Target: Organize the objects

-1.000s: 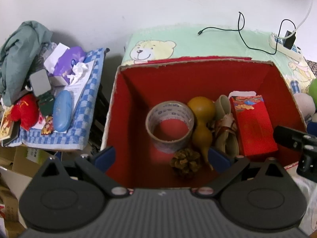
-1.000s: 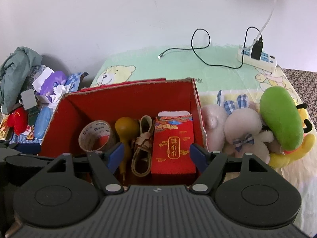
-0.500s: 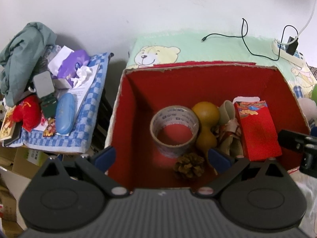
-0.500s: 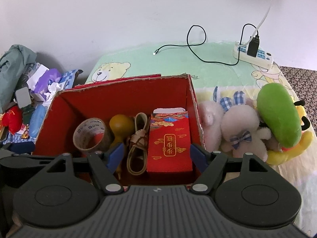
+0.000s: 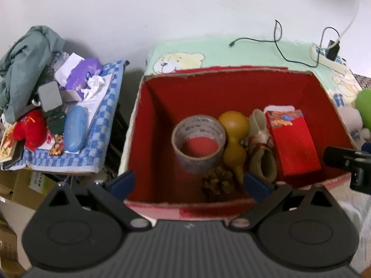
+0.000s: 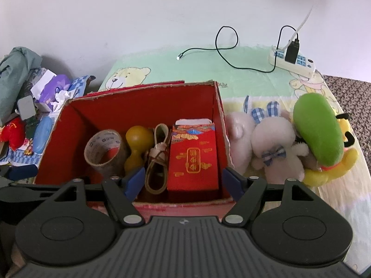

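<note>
I see the red box (image 6: 129, 106) mid-frame on the bed (image 6: 243, 69), holding red packet (image 6: 193, 159), tape roll (image 5: 198, 143), gourd (image 5: 234, 139), pinecone (image 5: 218, 181); packed side by side, presumably for space; left claw (image 5: 189, 183) and right claw (image 6: 183, 178) both spread, empty.

A white power strip (image 6: 292, 62) with a black charger (image 6: 291, 50) plugged in lies on the bear-print green sheet (image 6: 243, 74), its black cable (image 6: 223, 46) looping toward the wall. Left of the bed, a grey-green garment (image 5: 25, 58) is heaped on a blue checked cloth (image 5: 102, 120).
</note>
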A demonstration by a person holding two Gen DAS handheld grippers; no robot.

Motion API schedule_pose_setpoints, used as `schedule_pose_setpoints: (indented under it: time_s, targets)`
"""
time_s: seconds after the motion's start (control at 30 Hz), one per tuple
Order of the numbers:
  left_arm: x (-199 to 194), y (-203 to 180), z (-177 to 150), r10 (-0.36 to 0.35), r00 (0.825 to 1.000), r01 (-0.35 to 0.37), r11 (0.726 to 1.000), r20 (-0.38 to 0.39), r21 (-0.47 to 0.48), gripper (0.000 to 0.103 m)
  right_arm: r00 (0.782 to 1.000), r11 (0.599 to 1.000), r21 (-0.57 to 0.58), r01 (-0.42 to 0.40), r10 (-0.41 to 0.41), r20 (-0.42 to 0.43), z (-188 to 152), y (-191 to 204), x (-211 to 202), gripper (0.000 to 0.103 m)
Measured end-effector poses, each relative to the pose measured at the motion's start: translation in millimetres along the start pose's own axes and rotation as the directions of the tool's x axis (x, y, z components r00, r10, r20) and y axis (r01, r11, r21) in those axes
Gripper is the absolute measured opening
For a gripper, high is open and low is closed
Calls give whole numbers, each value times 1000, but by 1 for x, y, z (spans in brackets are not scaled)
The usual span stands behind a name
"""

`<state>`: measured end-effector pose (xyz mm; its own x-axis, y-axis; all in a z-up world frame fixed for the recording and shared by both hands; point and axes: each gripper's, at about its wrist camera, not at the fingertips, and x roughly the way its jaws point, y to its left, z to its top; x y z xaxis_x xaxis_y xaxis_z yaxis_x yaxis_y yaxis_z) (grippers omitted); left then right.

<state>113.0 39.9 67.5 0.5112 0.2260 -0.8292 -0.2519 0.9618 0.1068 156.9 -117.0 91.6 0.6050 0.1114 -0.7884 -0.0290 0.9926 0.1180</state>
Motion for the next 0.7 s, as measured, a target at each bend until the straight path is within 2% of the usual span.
schedule_pose_setpoints:
  time_s: [0.2,0.4,0.53,0.7]
  targets:
    - [-8,-4,-9,-20,999,20,1000,-33,-16,100,1000,999,-24,-24,24,-11,-8,-3,-13,76]
    - [-10,-16,-25,-18,996,16,1000,-87,-21,100,996,997,-61,-57,52,-71,-22,-7,-16,77]
    - [-3,-22,-36,-15,987,10,999,-157,-34,100,988,994,-70,-83,73,-136,-33,-10,-11,77]
    - [0,-31,-50,-10,977,3,999,-212,-34,100,981,992,-83,-99,83,-175,-44,-13,-7,77]
